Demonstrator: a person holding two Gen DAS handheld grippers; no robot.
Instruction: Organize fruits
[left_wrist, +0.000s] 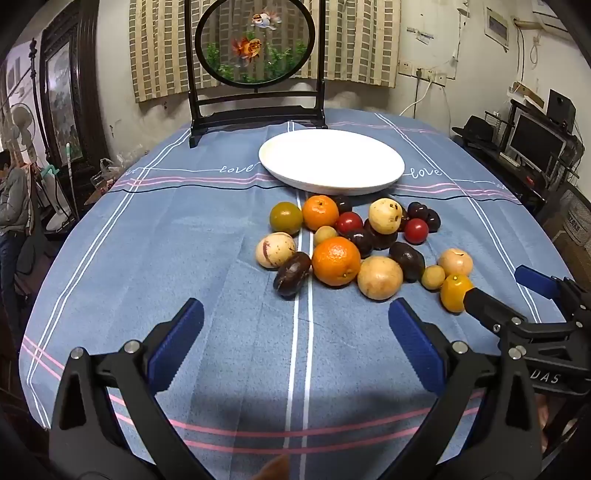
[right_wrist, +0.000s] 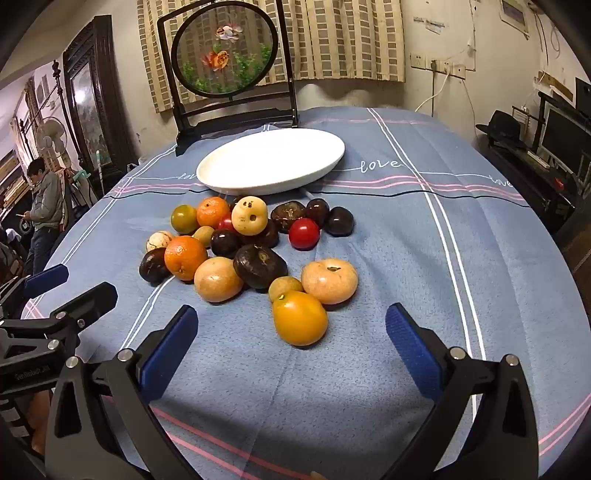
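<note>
Several fruits lie in a loose pile on the blue tablecloth in front of a white oval plate, which holds nothing. Nearest the left gripper are an orange, a tan round fruit and a dark purple fruit; the gripper is open over bare cloth short of them. The right gripper is open too, with a yellow-orange fruit lying just beyond its fingertips, untouched. A pale peach fruit sits behind it. Red tomatoes lie farther back.
A dark wooden stand with a round goldfish screen stands at the table's far edge behind the plate. A person stands off to the left. A desk with monitors is at the right. The right gripper shows at the right edge.
</note>
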